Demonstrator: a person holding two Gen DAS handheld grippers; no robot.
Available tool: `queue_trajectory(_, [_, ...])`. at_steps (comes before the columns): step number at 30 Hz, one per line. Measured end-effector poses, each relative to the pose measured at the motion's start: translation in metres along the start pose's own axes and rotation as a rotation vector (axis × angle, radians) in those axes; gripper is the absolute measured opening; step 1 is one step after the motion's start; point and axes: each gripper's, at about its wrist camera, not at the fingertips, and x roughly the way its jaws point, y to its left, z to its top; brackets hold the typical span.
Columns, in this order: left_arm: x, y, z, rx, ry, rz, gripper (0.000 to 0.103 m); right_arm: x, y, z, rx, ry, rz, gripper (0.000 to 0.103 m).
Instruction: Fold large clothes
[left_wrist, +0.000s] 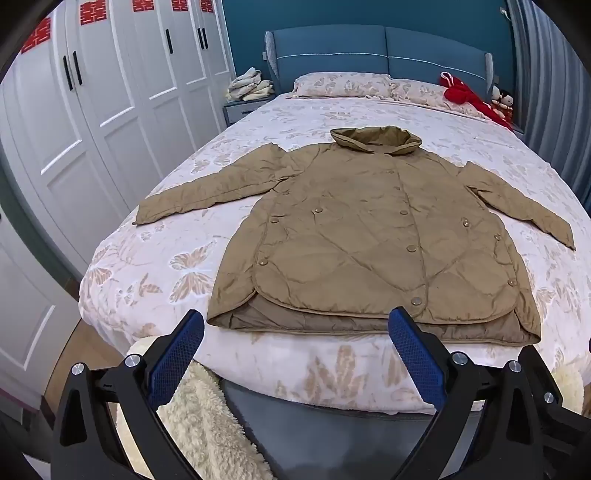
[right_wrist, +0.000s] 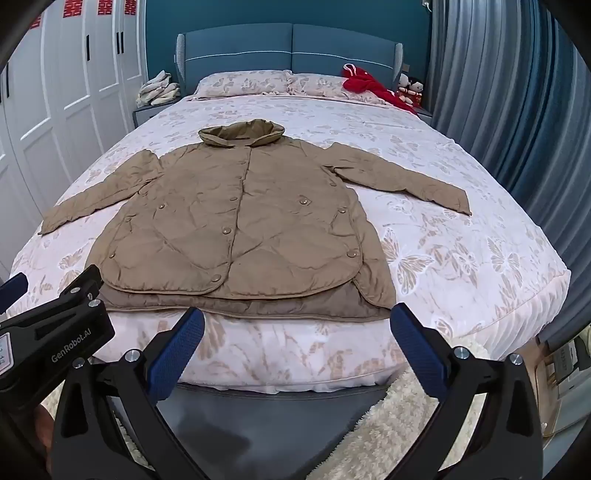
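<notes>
1. One tan quilted snap-button jacket (left_wrist: 369, 236), flat and face up on the bed with the butterfly-print cover (left_wrist: 155, 266); hem at the foot edge, collar toward the headboard, two sleeves spread out.
2. Two tools: left tool (left_wrist: 295, 328) spread wide, nothing between its blue pads, just short of the jacket hem.
3. Right tool (right_wrist: 295, 328) spread wide too, empty, near the hem's right part.
4. Two pillows (right_wrist: 243, 83) beyond the jacket collar; one red garment (right_wrist: 369, 86) beside them.
</notes>
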Motion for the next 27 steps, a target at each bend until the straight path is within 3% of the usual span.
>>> queue_trajectory(27, [0.001, 0.005, 0.002, -0.011, 0.018, 0.0, 0.098, 0.001, 0.003, 0.001, 0.005, 0.011, 0.005, 0.098])
